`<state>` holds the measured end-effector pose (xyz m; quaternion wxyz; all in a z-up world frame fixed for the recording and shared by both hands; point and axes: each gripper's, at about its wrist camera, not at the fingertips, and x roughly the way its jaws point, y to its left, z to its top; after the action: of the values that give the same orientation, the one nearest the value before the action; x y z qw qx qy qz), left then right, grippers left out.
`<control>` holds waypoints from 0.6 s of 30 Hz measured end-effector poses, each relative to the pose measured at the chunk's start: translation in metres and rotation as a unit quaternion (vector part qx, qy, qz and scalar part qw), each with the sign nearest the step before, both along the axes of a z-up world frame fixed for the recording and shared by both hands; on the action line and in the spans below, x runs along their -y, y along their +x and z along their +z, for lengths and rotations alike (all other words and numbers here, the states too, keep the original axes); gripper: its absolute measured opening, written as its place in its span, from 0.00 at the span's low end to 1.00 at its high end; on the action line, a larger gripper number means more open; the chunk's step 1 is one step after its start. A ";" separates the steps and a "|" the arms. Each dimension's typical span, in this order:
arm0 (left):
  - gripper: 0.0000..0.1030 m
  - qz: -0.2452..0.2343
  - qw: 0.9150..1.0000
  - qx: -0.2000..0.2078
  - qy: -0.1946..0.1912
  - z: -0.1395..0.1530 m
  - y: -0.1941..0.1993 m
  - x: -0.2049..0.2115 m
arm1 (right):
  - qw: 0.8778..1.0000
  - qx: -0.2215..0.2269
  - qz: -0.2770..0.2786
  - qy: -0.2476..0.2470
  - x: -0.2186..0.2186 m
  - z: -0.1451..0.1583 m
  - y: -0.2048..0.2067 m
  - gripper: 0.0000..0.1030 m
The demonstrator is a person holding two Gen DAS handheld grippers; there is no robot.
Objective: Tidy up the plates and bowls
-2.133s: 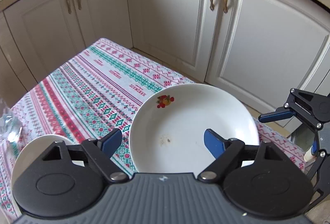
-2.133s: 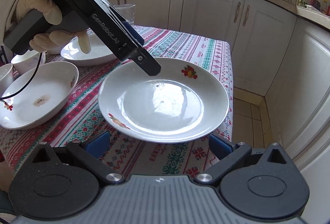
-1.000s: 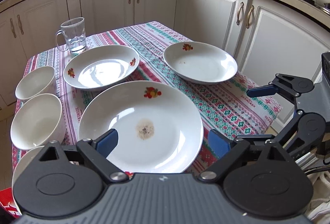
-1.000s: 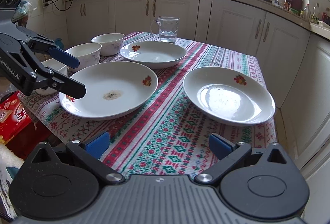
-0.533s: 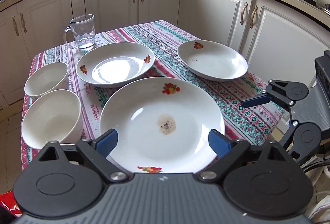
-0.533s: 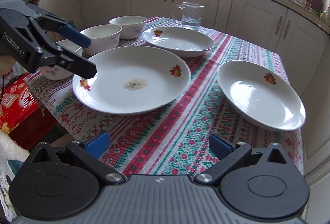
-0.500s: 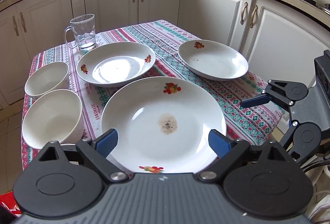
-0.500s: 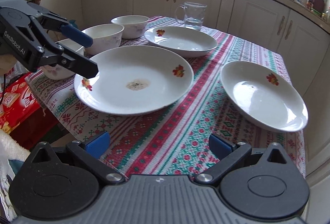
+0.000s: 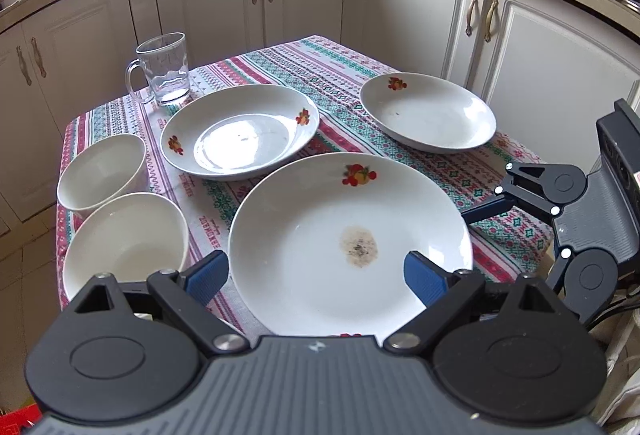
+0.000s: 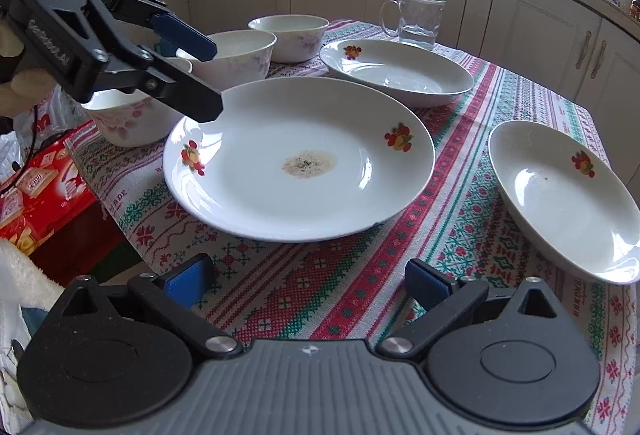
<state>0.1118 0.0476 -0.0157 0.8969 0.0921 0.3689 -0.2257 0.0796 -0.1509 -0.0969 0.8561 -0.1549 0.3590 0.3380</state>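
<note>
Both tongs are open and empty. The stained plate (image 9: 348, 239) lies near the tabletop (image 9: 460, 175) edge at twelve o'clock from the left tongs (image 9: 316, 273), nearer than the right tongs (image 10: 306, 281).

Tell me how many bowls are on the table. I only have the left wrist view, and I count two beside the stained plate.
Observer: Three. The third bowl sits at the table's corner. The open left gripper hides it from your camera.
Operator: Is it plain white like the others look?
Observer: No, its outer wall has pink flowers.
Operator: Is anything past that corner?
Observer: A red printed box lies below the tabletop level, beside that corner.
</note>
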 end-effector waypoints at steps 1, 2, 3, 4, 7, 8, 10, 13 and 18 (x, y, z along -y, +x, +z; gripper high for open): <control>0.91 -0.002 1.000 -0.001 0.001 0.001 0.002 0.000 | 1.000 0.002 0.001 0.001 0.000 0.000 0.000 1.00; 0.91 -0.006 1.000 -0.002 0.002 0.002 0.005 0.000 | 1.000 0.004 0.001 0.002 -0.001 -0.001 0.001 1.00; 0.91 -0.009 1.000 -0.003 0.003 0.002 0.007 0.000 | 1.000 0.007 0.004 0.004 -0.002 -0.002 0.001 1.00; 0.91 -0.012 1.000 -0.006 0.004 0.003 0.010 0.001 | 1.000 0.010 0.007 0.006 -0.002 -0.002 0.001 1.00; 0.91 -0.020 1.000 -0.011 0.015 0.004 0.020 0.004 | 1.000 0.015 0.018 0.012 -0.004 -0.004 0.002 1.00; 0.91 -0.023 0.999 -0.014 0.018 0.005 0.024 0.005 | 1.000 0.016 0.022 0.013 -0.004 -0.004 0.003 1.00; 0.91 -0.027 0.999 -0.021 0.023 0.005 0.033 0.006 | 0.999 0.019 0.029 0.017 -0.005 -0.005 0.004 1.00; 0.91 -0.028 0.999 -0.034 0.026 0.004 0.048 0.007 | 0.999 0.028 0.028 0.027 -0.005 -0.007 0.004 1.00; 0.89 -0.033 0.997 -0.066 0.033 -0.002 0.074 0.011 | 0.998 0.045 0.029 0.043 -0.003 -0.010 0.002 1.00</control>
<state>0.1857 0.0369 -0.0173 0.8593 0.1184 0.4309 -0.2487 0.0812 -0.1483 -0.1071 0.8670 -0.1433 0.3011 0.3704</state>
